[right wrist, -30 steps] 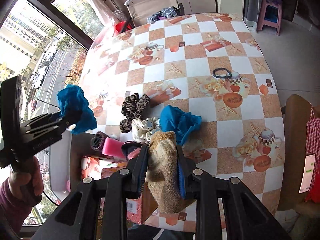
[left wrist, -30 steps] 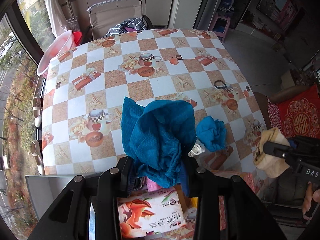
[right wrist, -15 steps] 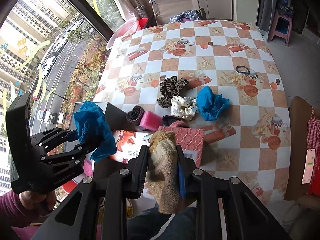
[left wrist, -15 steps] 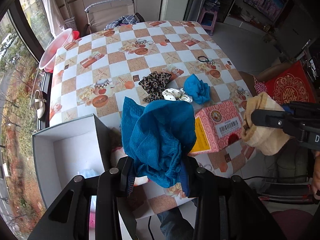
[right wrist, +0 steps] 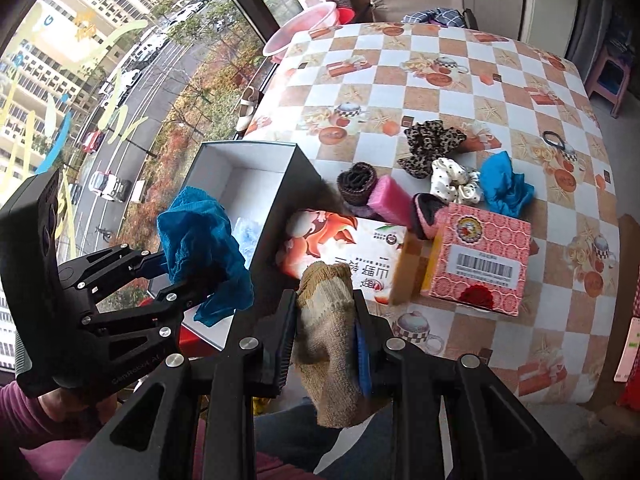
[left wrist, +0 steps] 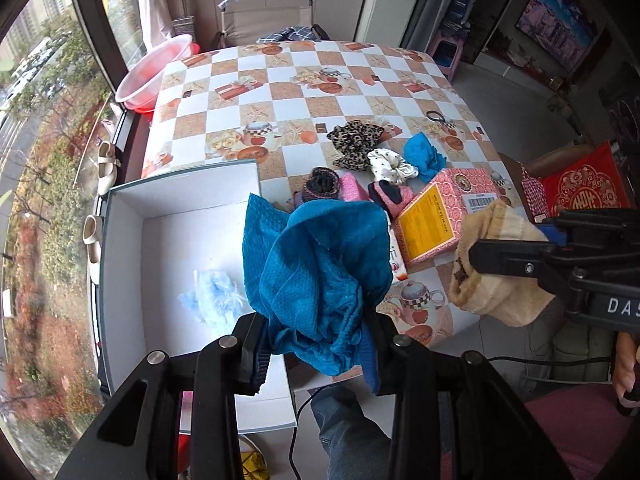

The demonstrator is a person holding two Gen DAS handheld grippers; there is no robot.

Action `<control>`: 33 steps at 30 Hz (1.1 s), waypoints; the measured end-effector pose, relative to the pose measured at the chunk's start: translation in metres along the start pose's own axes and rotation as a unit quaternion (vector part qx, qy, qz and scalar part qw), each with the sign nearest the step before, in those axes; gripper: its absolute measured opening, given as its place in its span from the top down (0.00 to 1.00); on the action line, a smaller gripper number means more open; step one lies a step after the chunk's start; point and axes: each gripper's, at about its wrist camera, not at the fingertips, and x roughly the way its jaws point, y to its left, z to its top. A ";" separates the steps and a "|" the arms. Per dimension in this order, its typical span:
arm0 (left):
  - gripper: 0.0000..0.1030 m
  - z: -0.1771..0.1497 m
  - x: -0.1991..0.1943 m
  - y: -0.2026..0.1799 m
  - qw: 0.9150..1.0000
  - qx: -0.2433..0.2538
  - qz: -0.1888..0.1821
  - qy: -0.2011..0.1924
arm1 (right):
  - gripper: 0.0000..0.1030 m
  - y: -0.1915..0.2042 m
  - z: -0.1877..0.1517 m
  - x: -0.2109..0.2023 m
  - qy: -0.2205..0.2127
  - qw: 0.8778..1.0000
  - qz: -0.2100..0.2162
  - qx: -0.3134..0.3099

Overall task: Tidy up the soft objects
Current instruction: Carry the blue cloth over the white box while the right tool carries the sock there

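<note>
Left jaws clamp blue cloth [left wrist: 316, 276]; right jaws pinch beige sock [right wrist: 330, 332].

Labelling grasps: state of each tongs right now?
Left tongs: shut on blue cloth.
Right tongs: shut on beige sock.

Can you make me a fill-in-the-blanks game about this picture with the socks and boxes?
1. The left tongs are squeezing a crumpled ____ cloth.
2. The right tongs are squeezing a beige ____.
3. Inside the white box lies one fluffy light ____ thing.
4. The leopard-print scrunchie lies on the checkered ____.

Missing words: blue; sock; blue; tablecloth
</note>
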 end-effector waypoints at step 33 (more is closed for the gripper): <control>0.62 -0.041 -0.033 0.078 0.989 -0.131 0.075 -0.014 | 0.73 0.092 0.027 0.042 0.041 0.988 0.057 -0.134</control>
